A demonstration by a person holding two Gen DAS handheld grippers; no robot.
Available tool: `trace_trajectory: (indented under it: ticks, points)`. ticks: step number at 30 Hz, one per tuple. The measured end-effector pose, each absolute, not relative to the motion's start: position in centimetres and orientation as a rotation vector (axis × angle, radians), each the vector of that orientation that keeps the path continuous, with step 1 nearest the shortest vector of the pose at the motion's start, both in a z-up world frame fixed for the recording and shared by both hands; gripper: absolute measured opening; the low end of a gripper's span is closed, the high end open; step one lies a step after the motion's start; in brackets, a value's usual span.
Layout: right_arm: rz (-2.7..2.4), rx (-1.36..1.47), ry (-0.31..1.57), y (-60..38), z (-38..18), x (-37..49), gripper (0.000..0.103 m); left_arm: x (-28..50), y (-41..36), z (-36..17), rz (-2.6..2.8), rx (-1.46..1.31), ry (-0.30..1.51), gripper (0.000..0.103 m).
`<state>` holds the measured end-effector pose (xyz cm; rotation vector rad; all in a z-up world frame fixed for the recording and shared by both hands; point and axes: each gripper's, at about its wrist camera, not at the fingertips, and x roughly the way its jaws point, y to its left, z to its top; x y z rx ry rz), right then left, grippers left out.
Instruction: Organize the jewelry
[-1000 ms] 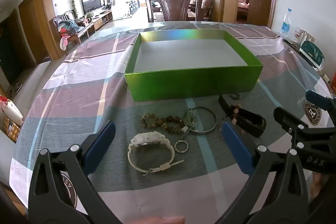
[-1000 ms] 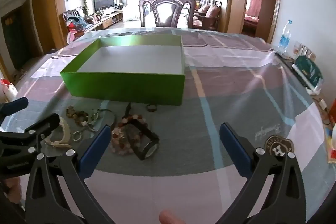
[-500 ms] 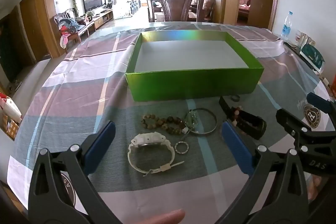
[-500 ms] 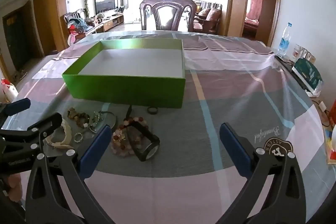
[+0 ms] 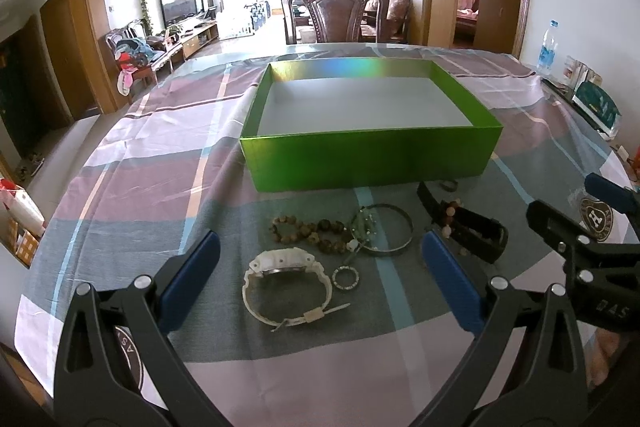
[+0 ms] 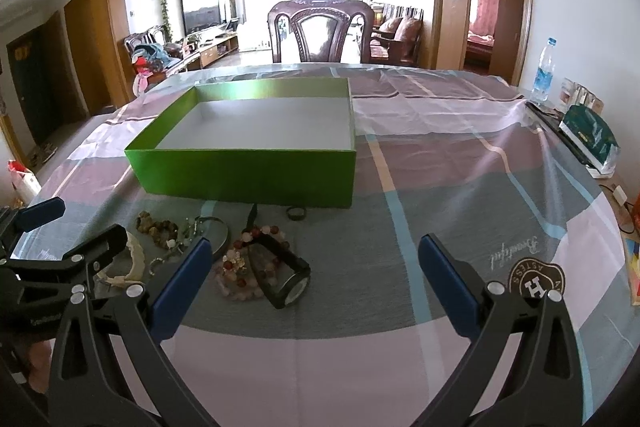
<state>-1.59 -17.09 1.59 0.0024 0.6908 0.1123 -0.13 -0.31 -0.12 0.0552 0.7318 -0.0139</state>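
An open green box (image 5: 368,157) with a white floor stands on the table, also in the right wrist view (image 6: 248,177). In front of it lie a white watch (image 5: 286,287), a brown bead bracelet (image 5: 308,231), a silver bangle (image 5: 386,231), a small ring (image 5: 347,279), a black watch (image 5: 472,231) and a pink bead bracelet (image 6: 248,267). A dark ring (image 6: 296,213) lies by the box wall. My left gripper (image 5: 320,279) is open around the white watch, above the table. My right gripper (image 6: 314,277) is open and empty, right of the pink bracelet.
The table carries a plaid cloth (image 6: 460,187). A dark wooden chair (image 6: 320,31) stands at the far side. A water bottle (image 6: 545,71) and a green tissue pack (image 6: 590,141) sit at the right edge. The right gripper's body (image 5: 592,251) shows in the left wrist view.
Both grippers have shifted only slightly; the views rose a little and the box and jewelry sit marginally lower in frame. Nothing was grasped or moved.
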Motion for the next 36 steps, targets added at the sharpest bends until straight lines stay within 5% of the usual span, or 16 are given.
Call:
trace_trajectory:
  ticks: [36]
  points:
    - [0.109, 0.007, 0.692, -16.7, 1.5, -1.4, 0.101, -0.6, 0.6, -0.2, 0.006, 0.048, 0.718, 0.1]
